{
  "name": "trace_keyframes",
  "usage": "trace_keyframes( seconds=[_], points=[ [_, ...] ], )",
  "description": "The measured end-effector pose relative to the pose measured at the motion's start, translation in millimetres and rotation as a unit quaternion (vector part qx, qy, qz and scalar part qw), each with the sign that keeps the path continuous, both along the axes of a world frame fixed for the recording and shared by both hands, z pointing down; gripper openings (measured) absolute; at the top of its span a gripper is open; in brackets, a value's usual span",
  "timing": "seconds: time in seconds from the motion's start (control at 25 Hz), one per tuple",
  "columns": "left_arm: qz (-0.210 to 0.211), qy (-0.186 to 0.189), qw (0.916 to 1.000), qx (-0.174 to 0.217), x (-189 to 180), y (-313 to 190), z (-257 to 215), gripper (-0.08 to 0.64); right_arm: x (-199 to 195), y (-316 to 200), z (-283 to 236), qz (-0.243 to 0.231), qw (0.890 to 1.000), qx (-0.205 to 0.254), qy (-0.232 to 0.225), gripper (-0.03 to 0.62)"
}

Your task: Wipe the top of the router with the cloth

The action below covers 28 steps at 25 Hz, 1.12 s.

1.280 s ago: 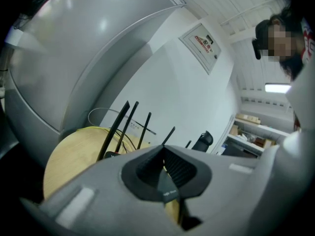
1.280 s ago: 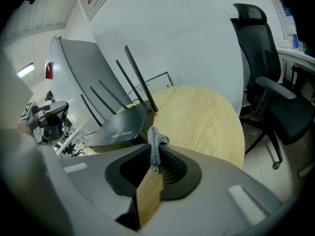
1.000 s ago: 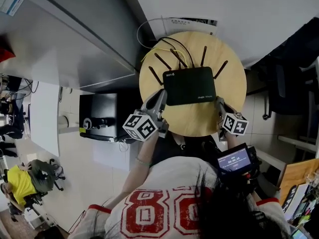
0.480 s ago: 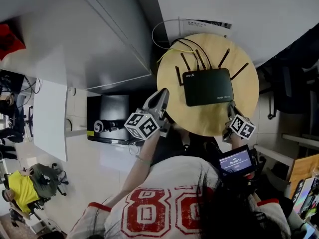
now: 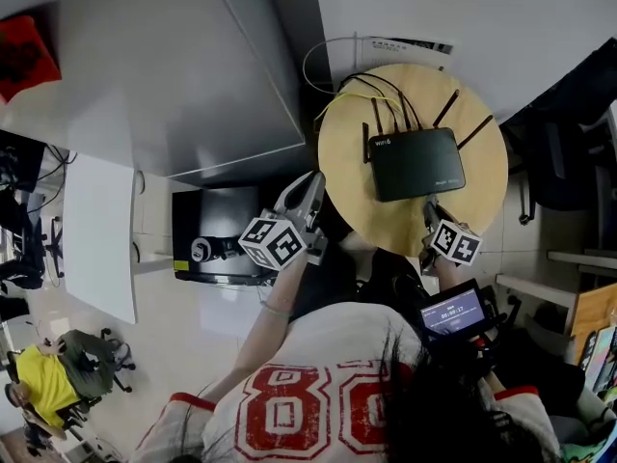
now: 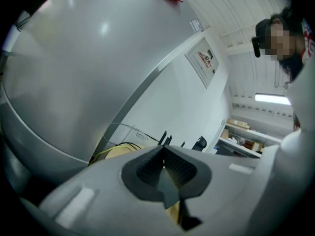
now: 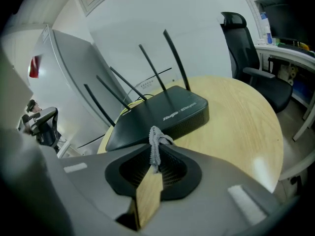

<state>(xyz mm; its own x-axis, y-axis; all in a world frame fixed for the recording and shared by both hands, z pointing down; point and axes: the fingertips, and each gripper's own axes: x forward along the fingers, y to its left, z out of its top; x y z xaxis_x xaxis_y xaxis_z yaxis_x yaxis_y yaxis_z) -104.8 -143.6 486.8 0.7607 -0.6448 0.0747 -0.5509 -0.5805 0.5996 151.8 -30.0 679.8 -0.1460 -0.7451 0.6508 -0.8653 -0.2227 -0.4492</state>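
Observation:
The black router [image 5: 416, 163] lies flat on the round wooden table [image 5: 352, 177], its antennas pointing away from me. In the right gripper view the router [image 7: 157, 116] is just ahead of the jaws. My right gripper [image 5: 430, 210] sits at the table's near edge, in front of the router, shut on a small grey cloth [image 7: 156, 141] that sticks up from the closed tips [image 7: 155, 154]. My left gripper [image 5: 308, 191] hangs off the table's left edge, clear of the router. Its jaws [image 6: 164, 150] are shut with nothing between them.
Yellow and white cables [image 5: 347, 83] trail off the table's far side. A big grey slanted panel [image 5: 154, 75] lies to the left, with a black box [image 5: 217, 225] below it. A black office chair [image 7: 246, 53] stands right of the table [image 7: 236, 122].
The table and router have slid right and up in the head view. My left gripper, earlier by the router's near left corner, is now off the table's left edge. The right gripper stays shut on the cloth.

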Motion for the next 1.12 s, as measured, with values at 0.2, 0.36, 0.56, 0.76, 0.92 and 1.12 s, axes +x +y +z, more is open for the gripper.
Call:
trace_keyframes(
  seconds=[0.2,0.36,0.56,0.76,0.92,1.12],
  points=[
    [0.001,0.001,1.0000,0.002,-22,1,0,0.000,-41,-4,2,-0.028,1.000,-0.001,-0.001,0.043],
    [-0.001,0.000,1.0000,0.003,-37,3,1,0.000,-70,-7,0,-0.047,0.999,-0.001,-0.004,0.043],
    [-0.004,0.001,1.0000,0.002,-55,2,2,0.000,-102,-9,1,-0.070,0.997,0.001,-0.010,0.043],
    [0.004,0.003,1.0000,0.001,-59,4,3,0.000,-122,-10,0,-0.087,0.996,0.002,-0.013,0.043],
    [0.006,0.005,1.0000,0.002,-63,0,3,0.000,-137,-17,-6,-0.101,0.995,0.012,-0.015,0.043],
    [0.017,0.010,0.9998,0.004,-58,-4,2,0.000,-144,-29,-17,-0.104,0.994,0.023,-0.013,0.043]
  ],
)
